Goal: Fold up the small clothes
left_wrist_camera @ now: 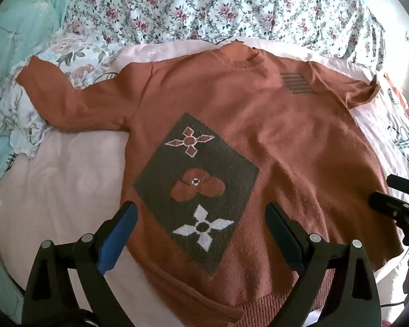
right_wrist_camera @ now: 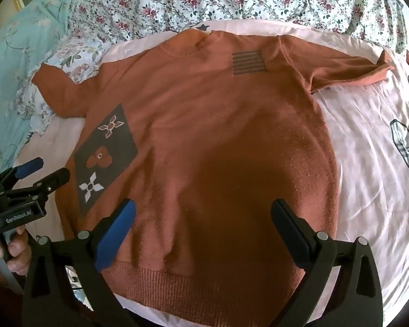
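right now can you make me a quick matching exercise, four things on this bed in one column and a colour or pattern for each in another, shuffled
Things:
1. sweater
2. diamond patch
3. quilt
4. sheet

Descriptions:
A. pale pink, lying under the garment
B. rust orange, spread flat with both sleeves out
C. white with small red flowers, bunched beyond the collar
D. dark grey, bearing three flower shapes

Pairs: 1-B, 2-D, 3-C, 4-A
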`<state>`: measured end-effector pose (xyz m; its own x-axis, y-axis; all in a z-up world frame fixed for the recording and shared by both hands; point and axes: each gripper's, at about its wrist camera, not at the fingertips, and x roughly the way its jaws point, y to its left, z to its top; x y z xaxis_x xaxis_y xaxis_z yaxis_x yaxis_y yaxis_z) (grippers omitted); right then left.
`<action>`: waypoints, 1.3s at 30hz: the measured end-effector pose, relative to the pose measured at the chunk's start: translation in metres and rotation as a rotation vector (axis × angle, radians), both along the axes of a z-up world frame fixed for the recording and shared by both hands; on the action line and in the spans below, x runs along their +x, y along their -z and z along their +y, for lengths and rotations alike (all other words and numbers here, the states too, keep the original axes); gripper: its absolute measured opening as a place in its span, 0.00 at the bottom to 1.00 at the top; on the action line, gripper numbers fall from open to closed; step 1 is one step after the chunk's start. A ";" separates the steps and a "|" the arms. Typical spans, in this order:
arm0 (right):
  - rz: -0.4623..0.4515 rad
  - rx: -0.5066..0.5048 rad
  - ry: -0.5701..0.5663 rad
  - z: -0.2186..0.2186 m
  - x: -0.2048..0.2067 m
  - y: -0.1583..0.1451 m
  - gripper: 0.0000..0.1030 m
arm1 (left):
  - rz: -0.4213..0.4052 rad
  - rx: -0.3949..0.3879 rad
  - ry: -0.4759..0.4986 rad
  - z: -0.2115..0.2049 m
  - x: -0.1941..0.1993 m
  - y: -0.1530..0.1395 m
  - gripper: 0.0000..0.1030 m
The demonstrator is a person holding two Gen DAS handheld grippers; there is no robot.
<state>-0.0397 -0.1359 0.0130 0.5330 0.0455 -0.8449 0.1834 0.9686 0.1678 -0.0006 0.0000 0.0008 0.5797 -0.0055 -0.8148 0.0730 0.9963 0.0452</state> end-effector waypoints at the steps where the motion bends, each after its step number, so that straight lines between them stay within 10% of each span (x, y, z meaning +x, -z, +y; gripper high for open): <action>1: 0.000 0.000 0.000 0.001 0.000 0.000 0.96 | -0.004 -0.004 -0.001 0.000 0.000 -0.001 0.92; 39: 0.024 -0.013 -0.009 0.005 0.008 0.016 0.96 | 0.026 -0.019 0.020 -0.001 0.002 0.004 0.92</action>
